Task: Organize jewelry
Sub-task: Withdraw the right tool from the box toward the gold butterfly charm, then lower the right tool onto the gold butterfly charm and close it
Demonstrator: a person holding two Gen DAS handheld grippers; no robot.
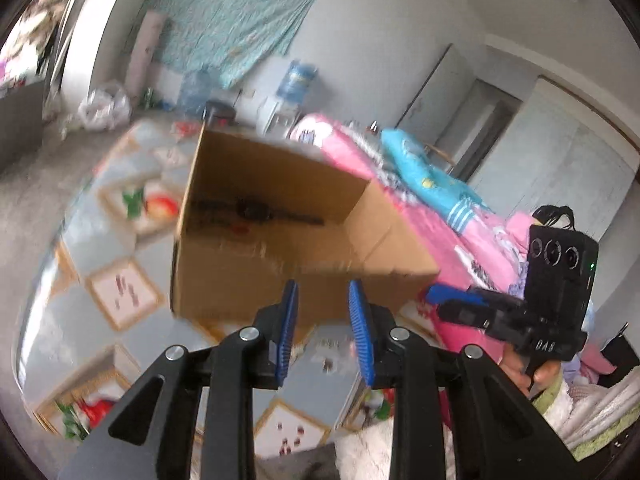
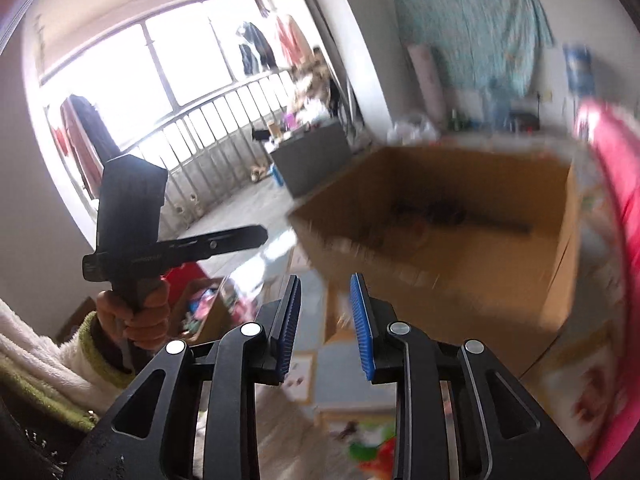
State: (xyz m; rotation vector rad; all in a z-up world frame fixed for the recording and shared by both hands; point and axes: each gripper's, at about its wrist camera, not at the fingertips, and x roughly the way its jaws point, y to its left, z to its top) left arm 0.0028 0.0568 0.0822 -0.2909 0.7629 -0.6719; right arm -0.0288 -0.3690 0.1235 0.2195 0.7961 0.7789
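Meanwhile, from the left wrist the left gripper (image 1: 322,300) hangs empty, jaws parted, before the cardboard box (image 1: 280,240) holding something dark (jewelry unidentifiable), while the right wrist shows the right gripper (image 2: 324,296) likewise parted and empty, so blur risks clipping the box rim.

An open brown cardboard box (image 1: 280,216) is sitting upright on the patterned floor mat (image 1: 120,292), just beside the pink bed (image 1: 452,240). Inside, a dark, blurred elongated item (image 1: 256,212) is lying along the bottom against the far wall; what it is cannot be told.
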